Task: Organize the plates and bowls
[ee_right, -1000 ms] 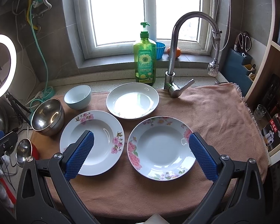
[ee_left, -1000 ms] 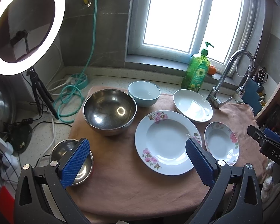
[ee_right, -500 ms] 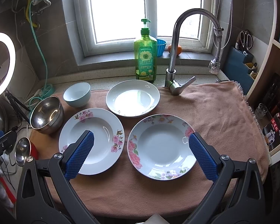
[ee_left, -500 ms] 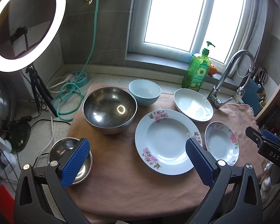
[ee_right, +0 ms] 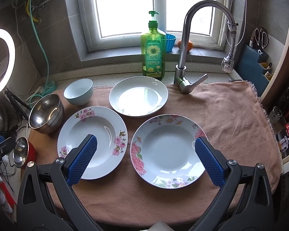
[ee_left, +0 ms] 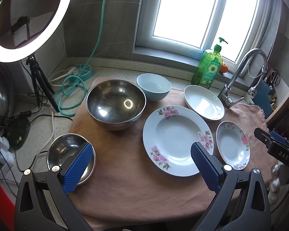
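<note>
Right wrist view: right claw [ee_right: 145, 160] wide, empty, slightly nearer rose plate [ee_right: 166, 151] vs earlier; left claw [ee_left: 139, 166] wide, empty; nothing stacked yet.

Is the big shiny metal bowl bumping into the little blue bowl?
Cannot tell. In the left wrist view the metal bowl overlaps the blue bowl; the right wrist view hints at a gap, but not plainly.

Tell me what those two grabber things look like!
Both match. The left gripper and right gripper each have two black plastic arms with triangular cut-outs and silver screws. Their fingers wear bumpy blue pads. One black part reads DAS in white.
</note>
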### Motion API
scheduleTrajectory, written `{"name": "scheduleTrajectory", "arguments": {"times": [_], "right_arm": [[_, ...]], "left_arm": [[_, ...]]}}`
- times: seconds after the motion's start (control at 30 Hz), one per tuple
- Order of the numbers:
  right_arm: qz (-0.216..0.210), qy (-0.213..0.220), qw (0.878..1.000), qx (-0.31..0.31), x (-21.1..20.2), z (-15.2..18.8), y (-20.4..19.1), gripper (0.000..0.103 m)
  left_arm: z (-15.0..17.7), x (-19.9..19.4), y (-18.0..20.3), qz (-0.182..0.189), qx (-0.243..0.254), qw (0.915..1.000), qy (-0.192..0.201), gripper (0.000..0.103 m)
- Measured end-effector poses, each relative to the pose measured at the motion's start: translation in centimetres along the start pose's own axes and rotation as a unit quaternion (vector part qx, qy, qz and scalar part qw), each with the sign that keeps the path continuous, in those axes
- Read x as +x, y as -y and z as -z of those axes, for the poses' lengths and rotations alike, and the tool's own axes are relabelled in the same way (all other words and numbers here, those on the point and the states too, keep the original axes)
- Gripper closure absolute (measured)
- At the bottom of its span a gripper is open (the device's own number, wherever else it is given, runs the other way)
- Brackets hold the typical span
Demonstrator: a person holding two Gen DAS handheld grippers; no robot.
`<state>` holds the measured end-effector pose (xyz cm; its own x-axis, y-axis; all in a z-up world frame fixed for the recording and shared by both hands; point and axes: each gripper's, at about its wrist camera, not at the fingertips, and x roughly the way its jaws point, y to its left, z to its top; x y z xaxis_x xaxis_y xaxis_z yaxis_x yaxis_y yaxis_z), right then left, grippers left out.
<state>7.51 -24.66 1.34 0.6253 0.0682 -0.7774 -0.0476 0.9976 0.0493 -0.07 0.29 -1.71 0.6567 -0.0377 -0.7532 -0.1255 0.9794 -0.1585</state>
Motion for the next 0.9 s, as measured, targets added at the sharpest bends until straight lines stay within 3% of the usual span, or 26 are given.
{"name": "scheduleTrajectory", "arguments": {"times": [0.17, 0.4, 0.6, 0.7, 0.9], "right_arm": [[-0.026, -0.003, 1.0, -0.014, 0.8, -0.3, 0.0, 0.001], [-0.079, -0.039, 0.996, -0.018, 2.8, -0.8, 0.0, 0.021], [-0.1, -0.069, 0.992, -0.026, 5.1, -1.1, -0.4, 0.025], [-0.119, -0.091, 0.988, -0.025, 6.5, -1.3, -0.5, 0.04], [-0.166, -0.132, 0.977, 0.003, 9.7, -2.1, 0.1, 0.053]], "left_arm": [[0.4, 0.6, -0.2, 0.008, -0.007, 0.9999, -0.009, 0.007], [0.8, 1.6, -0.2, 0.024, -0.015, 0.9992, -0.027, 0.017], [1.2, 2.9, 0.0, 0.049, -0.026, 0.9975, -0.045, 0.032], [1.4, 3.6, 0.0, 0.057, -0.036, 0.9961, -0.056, 0.033], [1.7, 5.3, 0.0, 0.076, -0.057, 0.9922, -0.08, 0.045]]}}
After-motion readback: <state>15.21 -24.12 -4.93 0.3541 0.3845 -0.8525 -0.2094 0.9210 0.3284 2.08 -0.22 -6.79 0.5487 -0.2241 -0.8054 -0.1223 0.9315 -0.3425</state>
